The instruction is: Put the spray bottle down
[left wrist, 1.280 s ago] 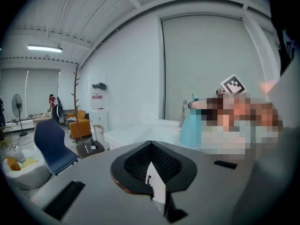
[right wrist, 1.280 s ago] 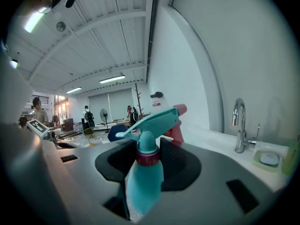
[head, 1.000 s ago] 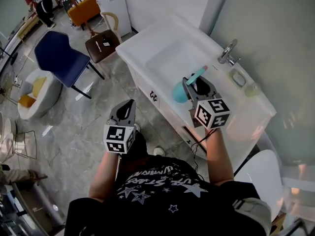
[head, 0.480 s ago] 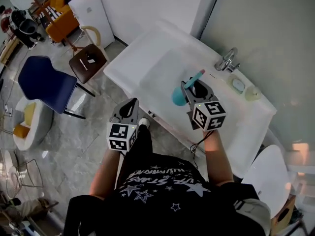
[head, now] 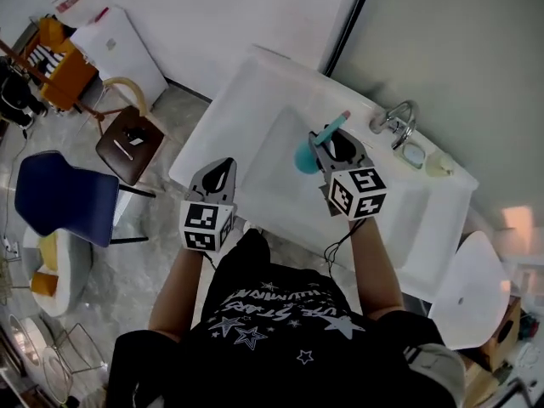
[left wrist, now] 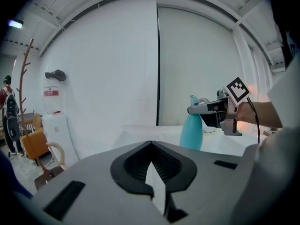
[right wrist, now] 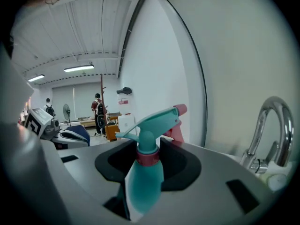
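Both my hands have come forward to the white sink (head: 246, 100), left gripper (head: 219, 172) pressed together on nothing, right gripper (head: 328, 139) pinching the teal spray bottle (head: 304, 157) above the basin: I'd lower it upright until its base sits, then release

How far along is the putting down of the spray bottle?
Done: the spray bottle has reached the sink. In hand: the right gripper has its jaws closed around the bottle's neck and holds it over the basin. Left: lower it onto a surface and open the jaws. The left gripper holds nothing.
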The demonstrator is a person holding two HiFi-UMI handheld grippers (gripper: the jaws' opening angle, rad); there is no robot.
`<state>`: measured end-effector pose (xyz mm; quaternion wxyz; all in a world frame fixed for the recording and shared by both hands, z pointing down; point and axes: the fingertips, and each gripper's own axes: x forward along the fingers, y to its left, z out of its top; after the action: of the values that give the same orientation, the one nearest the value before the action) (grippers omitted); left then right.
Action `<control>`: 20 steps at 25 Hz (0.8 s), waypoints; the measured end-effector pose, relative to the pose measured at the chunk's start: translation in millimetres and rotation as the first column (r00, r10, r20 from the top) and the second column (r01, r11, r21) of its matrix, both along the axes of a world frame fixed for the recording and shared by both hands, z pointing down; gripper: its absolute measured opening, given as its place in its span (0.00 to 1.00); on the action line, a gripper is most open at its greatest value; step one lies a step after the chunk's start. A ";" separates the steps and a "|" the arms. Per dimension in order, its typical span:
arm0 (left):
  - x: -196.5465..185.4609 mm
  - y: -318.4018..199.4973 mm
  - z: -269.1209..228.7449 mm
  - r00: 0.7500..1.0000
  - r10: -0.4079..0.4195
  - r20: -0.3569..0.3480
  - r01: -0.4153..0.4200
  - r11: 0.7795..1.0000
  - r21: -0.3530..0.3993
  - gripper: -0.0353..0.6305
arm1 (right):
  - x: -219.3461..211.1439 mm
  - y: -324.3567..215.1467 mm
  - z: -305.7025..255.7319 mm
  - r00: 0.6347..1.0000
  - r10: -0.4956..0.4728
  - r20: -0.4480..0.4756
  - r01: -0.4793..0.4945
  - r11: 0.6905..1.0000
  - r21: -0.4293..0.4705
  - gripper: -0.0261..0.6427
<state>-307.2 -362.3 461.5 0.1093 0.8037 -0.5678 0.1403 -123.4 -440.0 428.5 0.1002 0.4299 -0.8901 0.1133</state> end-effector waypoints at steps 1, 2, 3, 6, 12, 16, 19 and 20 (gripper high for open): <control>-1.7 -12.1 -0.5 1.000 0.014 -0.006 -0.014 1.000 -0.001 0.08 | -1.7 -10.8 -0.5 1.000 0.013 -0.002 -0.013 1.000 0.001 0.28; -3.2 -23.9 -1.1 1.000 0.028 -0.012 -0.028 1.000 -0.001 0.08 | -3.5 -21.8 -0.8 1.000 0.026 -0.004 -0.026 1.000 0.003 0.28; -5.1 -35.4 -1.4 0.999 0.041 -0.015 -0.041 0.999 0.000 0.08 | -5.6 -33.1 -0.8 0.999 0.037 -0.008 -0.037 0.999 0.005 0.28; -12.1 -67.9 1.9 0.997 0.077 -0.001 -0.077 0.997 0.005 0.08 | -14.8 -66.5 0.7 0.998 0.059 -0.025 -0.059 0.998 0.014 0.28; -17.8 -120.0 15.1 0.990 0.142 -0.001 -0.142 0.990 -0.021 0.08 | -34.2 -123.5 11.3 0.996 0.079 -0.037 -0.078 0.997 0.027 0.28; -18.0 -145.6 21.5 0.985 0.172 -0.016 -0.173 0.983 -0.057 0.08 | -42.0 -156.5 21.8 0.995 0.098 -0.027 -0.097 0.995 0.025 0.28; -21.6 -162.2 27.8 0.984 0.179 -0.023 -0.180 0.982 -0.059 0.08 | -46.4 -176.1 29.1 0.993 0.119 -0.012 -0.118 0.993 0.028 0.28; -23.2 -167.2 30.6 0.983 0.180 -0.025 -0.181 0.982 -0.061 0.08 | -47.7 -182.1 31.8 0.992 0.126 -0.008 -0.125 0.992 0.029 0.28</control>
<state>-330.4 -529.6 492.1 0.1270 0.8493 -0.4868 0.1599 -171.1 -622.1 460.4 0.0911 0.4870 -0.8623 0.1046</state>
